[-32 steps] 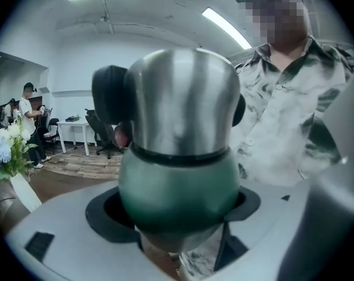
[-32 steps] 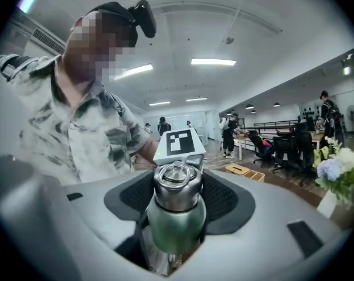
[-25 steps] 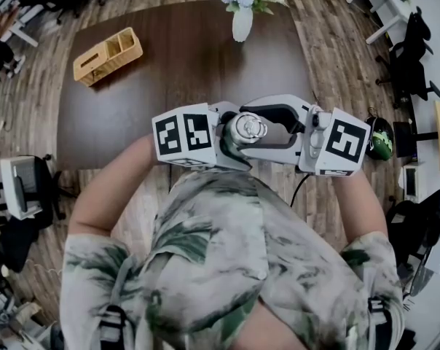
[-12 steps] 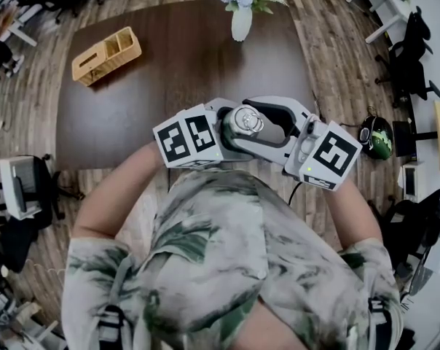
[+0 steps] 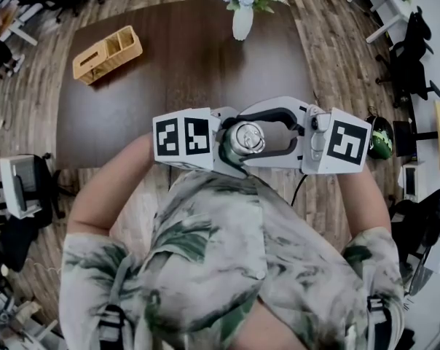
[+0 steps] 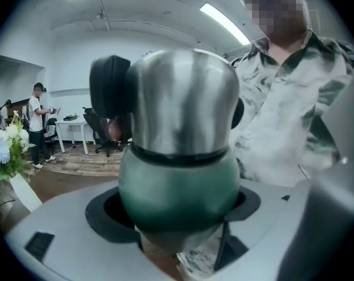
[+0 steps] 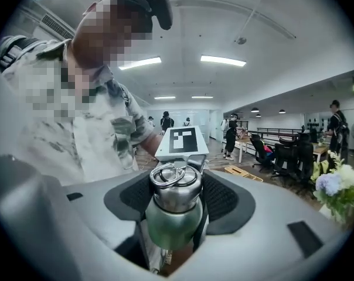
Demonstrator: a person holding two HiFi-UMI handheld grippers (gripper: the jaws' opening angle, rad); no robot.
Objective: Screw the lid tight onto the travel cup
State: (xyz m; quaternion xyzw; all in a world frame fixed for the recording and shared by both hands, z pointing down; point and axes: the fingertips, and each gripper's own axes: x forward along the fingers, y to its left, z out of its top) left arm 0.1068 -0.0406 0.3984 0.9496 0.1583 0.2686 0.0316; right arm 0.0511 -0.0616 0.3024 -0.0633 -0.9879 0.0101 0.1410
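Note:
I hold the travel cup upright close to my chest, off the table. Its steel lid (image 5: 245, 135) with a ring on top points at the head camera. My left gripper (image 5: 227, 150) is shut on the green body (image 6: 180, 192), which fills the left gripper view below the steel lid (image 6: 186, 98). From the right, my right gripper (image 5: 258, 131) closes its curved black-padded jaws around the lid (image 7: 176, 186), above the green body (image 7: 170, 227). The left gripper's marker cube (image 7: 181, 140) shows behind the cup.
The dark wooden table (image 5: 191, 71) lies ahead, with a wooden organiser box (image 5: 107, 53) at its far left and a white vase of flowers (image 5: 243, 9) at its far edge. Office chairs, desks and standing people surround it. A green helmet (image 5: 380, 138) lies at the right.
The right gripper tilted clockwise around the lid half a second ago and has swung back to level. The cup and the left gripper have stayed nearly in place.

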